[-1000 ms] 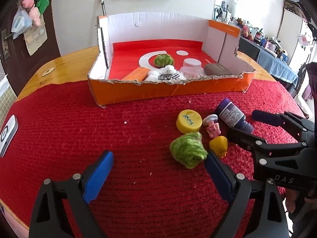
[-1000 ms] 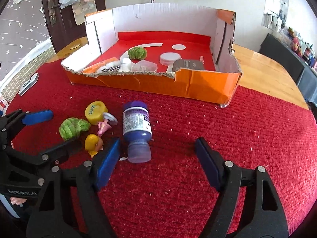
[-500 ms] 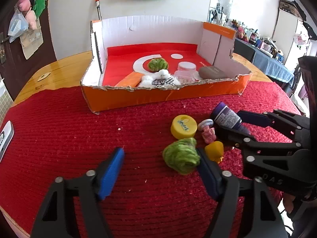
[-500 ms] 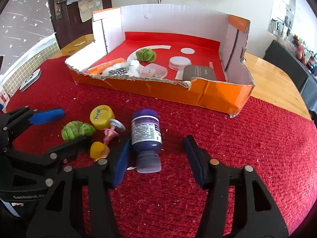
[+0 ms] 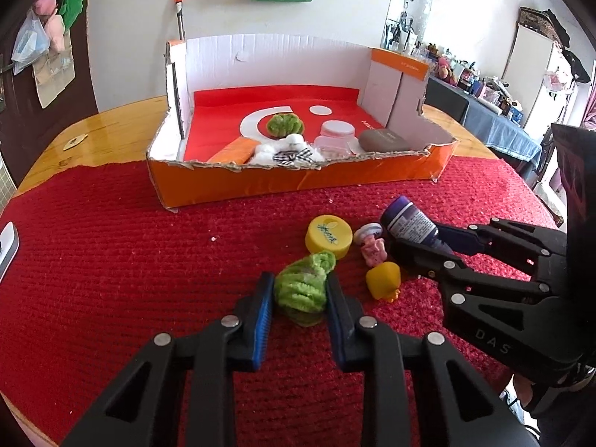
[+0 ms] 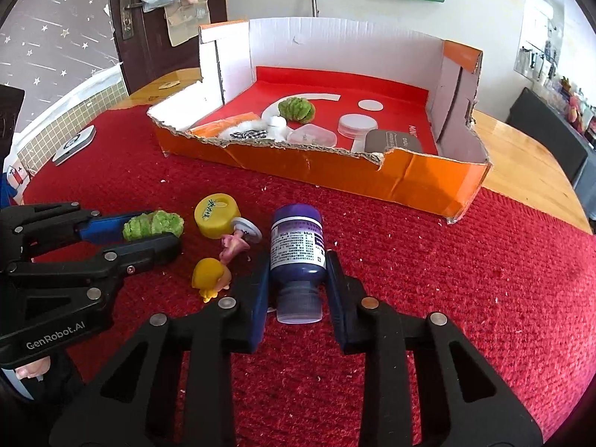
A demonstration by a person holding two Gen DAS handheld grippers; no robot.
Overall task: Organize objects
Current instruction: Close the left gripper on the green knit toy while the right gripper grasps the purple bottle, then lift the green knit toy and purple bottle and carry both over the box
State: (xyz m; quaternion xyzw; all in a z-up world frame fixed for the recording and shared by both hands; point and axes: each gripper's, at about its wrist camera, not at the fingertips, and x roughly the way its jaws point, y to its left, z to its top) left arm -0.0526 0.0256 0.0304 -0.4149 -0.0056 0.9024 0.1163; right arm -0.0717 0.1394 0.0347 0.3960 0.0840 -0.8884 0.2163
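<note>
My left gripper (image 5: 300, 283) is shut on a green fuzzy ball (image 5: 303, 290) that lies on the red mat; in the right wrist view the ball (image 6: 154, 223) sits between its blue pads (image 6: 108, 225). My right gripper (image 6: 297, 264) is closing, and its pads touch both sides of a purple bottle (image 6: 298, 246) lying on its side, cap toward me. From the left wrist view the bottle (image 5: 408, 221) sticks out past the right gripper (image 5: 428, 244). A yellow cap (image 5: 328, 232), a pink figurine (image 5: 372, 249) and a yellow toy (image 5: 383, 279) lie between the two grippers.
An orange cardboard box (image 5: 298, 182) with a torn front wall stands behind the objects; it holds another green ball (image 5: 285, 124), a clear jar (image 5: 337, 136), a grey case (image 5: 383, 139) and a white fluffy item. A small white device (image 6: 74, 143) lies on the far left.
Both grippers went from wide open to closed: the left onto the green fuzzy ball, the right around the purple bottle. Neither hand has shifted much.
</note>
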